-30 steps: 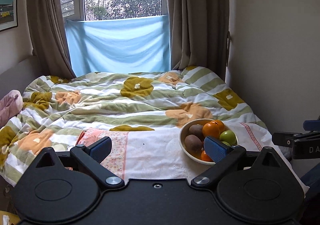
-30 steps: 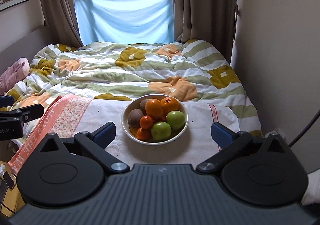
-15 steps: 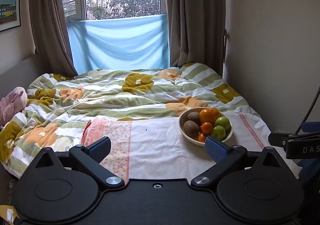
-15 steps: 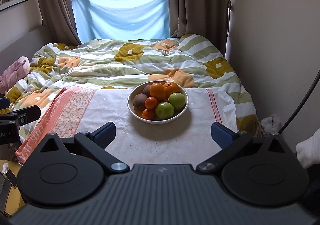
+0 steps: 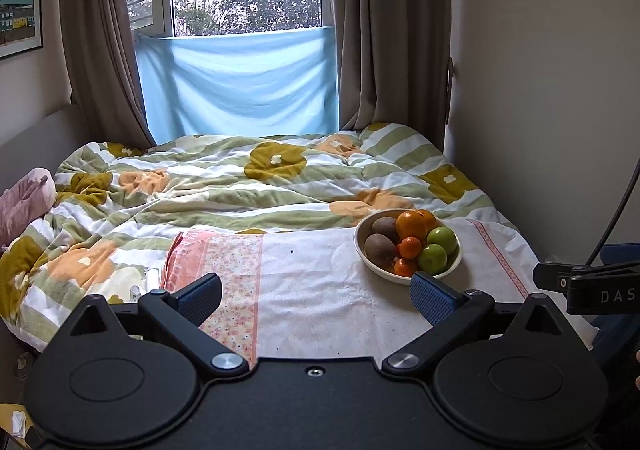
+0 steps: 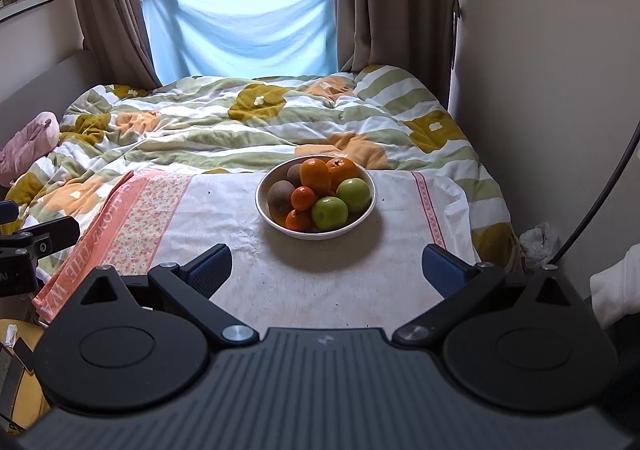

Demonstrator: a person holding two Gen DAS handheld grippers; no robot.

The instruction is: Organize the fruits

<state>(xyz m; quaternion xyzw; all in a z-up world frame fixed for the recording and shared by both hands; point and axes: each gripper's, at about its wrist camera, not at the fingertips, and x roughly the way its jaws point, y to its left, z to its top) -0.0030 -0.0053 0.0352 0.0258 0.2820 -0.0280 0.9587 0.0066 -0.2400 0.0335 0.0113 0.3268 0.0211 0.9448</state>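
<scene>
A white bowl (image 6: 362, 216) stands on a white cloth (image 6: 224, 206) spread over the bed. It holds two green apples (image 6: 353, 194), oranges (image 6: 315, 175), small tangerines (image 6: 303, 198) and brown kiwis (image 6: 280, 196). In the left wrist view the bowl (image 5: 454, 264) sits to the right, just beyond my right fingertip. My left gripper (image 5: 316, 294) is open and empty above the cloth's near edge. My right gripper (image 6: 326, 270) is open and empty, short of the bowl.
A striped floral duvet (image 6: 248, 126) covers the bed behind the cloth. A wall (image 6: 560, 70) runs close on the right. A pink soft thing (image 6: 28, 142) lies at the far left. The cloth has a pink floral border (image 6: 136, 218) on its left.
Both grippers have pulled back and up from the bowl, so it looks smaller and farther. Both stay open and empty. The fruit has not moved.
</scene>
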